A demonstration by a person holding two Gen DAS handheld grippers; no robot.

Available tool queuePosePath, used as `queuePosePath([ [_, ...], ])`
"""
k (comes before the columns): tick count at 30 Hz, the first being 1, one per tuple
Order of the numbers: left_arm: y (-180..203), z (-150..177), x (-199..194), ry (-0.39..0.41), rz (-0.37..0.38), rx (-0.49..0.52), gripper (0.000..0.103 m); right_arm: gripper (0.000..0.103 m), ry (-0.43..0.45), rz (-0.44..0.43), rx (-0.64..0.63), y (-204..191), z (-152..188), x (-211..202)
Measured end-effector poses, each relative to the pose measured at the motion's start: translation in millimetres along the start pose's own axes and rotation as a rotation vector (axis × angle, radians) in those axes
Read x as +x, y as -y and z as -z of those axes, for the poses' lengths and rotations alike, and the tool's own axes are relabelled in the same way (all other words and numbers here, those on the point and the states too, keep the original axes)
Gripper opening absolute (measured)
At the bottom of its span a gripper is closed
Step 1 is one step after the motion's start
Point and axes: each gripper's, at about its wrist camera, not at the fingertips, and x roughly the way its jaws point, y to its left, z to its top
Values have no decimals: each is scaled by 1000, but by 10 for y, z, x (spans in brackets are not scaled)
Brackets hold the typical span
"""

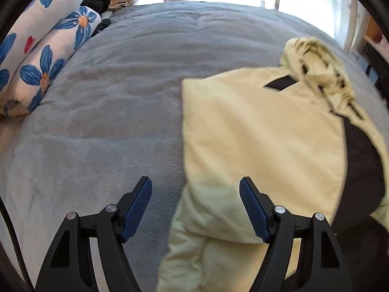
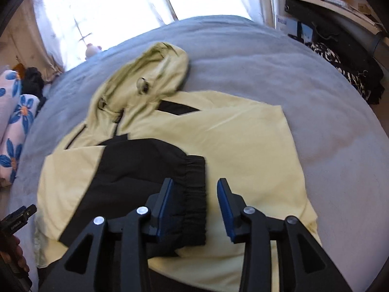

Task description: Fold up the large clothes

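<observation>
While the pale yellow hooded jacket [image 2: 243, 133] is lying partly folded on the grey bedspread [image 2: 267, 56], its black sleeve [image 2: 145, 170] is resting loosely across the body and is likely slipping askew if snagged. Both grippers are angling down over it, the right gripper [image 2: 195, 209] half-spread and pinching nothing, the left gripper [image 1: 195, 209] spread wide and empty.

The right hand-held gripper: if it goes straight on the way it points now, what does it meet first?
Probably the jacket: the right hand-held gripper points at the black sleeve's elastic cuff and yellow fabric beside it. Depth is unclear.
</observation>
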Motion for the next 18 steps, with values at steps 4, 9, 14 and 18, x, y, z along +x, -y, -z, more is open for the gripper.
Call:
queuePosePath([
  [4, 234, 32, -126, -4, 105, -8, 73, 37, -48, -82, -137, -569, 170, 0],
  [9, 675, 168, -109, -7, 188, 23, 73, 37, -113, -184, -317, -1225, 526, 117],
  [14, 860, 326, 199, -70, 113, 84, 73, 37, -164, -125, -408, -1412, 706, 383],
  [18, 657, 305, 244, -56, 73, 79, 74, 37, -150, -26, -355, -1047, 590, 438],
])
